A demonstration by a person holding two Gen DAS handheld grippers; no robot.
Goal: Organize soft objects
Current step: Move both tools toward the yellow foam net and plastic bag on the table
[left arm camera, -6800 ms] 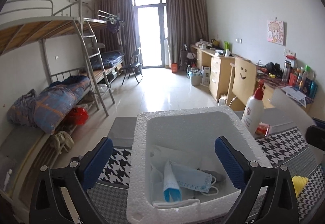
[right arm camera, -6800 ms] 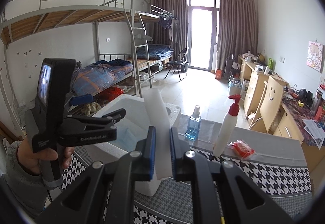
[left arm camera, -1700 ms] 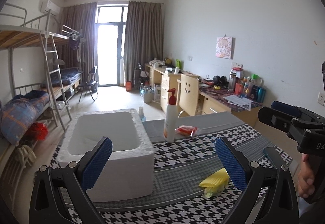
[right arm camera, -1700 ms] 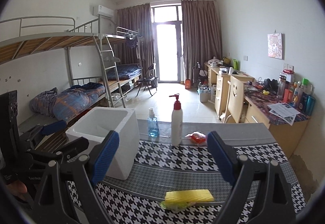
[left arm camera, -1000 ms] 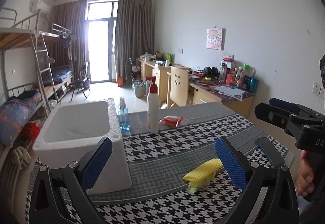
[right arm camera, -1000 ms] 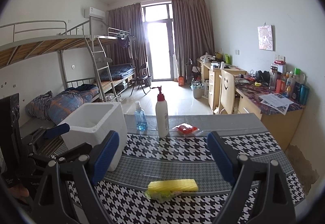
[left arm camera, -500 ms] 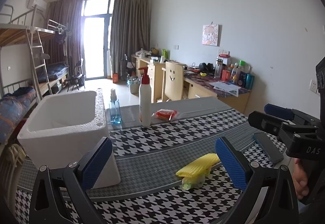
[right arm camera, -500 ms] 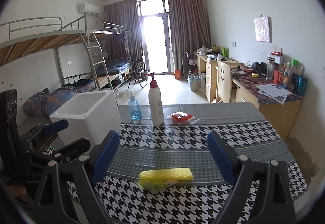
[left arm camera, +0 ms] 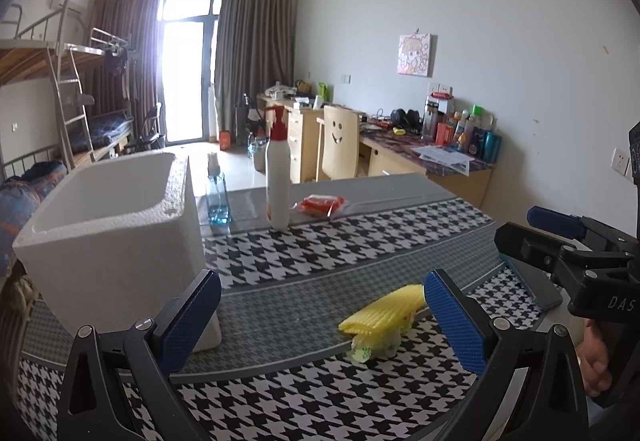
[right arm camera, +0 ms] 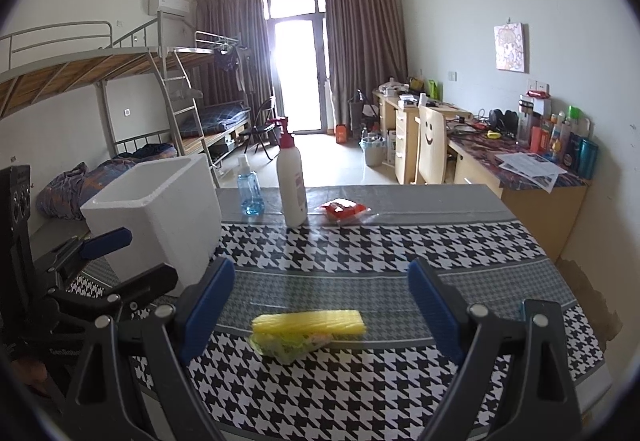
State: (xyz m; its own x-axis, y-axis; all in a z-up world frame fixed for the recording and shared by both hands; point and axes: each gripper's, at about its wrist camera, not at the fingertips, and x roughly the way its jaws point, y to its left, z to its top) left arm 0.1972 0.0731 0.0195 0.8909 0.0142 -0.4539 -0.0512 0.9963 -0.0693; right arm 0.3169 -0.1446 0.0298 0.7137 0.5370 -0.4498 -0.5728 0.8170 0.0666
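Observation:
A yellow sponge [right arm camera: 310, 322] with a green wrapper under it lies on the houndstooth tablecloth [right arm camera: 380, 241]. My right gripper [right arm camera: 320, 309] hangs open just above and before it, the sponge showing between the blue pads. In the left wrist view the yellow sponge [left arm camera: 380, 311] lies to the right of centre, close to the right pad of my open left gripper [left arm camera: 324, 315]. A white foam box [left arm camera: 108, 225] stands at the table's left side; its inside is hidden from here.
A white pump bottle [right arm camera: 291, 181], a small blue spray bottle [right arm camera: 249, 187] and a red packet [right arm camera: 344, 209] stand at the table's far side. The right gripper's body [left arm camera: 580, 265] and a hand [left arm camera: 596, 357] sit at the right of the left wrist view. Desks line the right wall.
Both grippers have sunk toward the table and the sponge looks nearer and larger. The foam box has slid toward the left of both views. Jaws stay wide.

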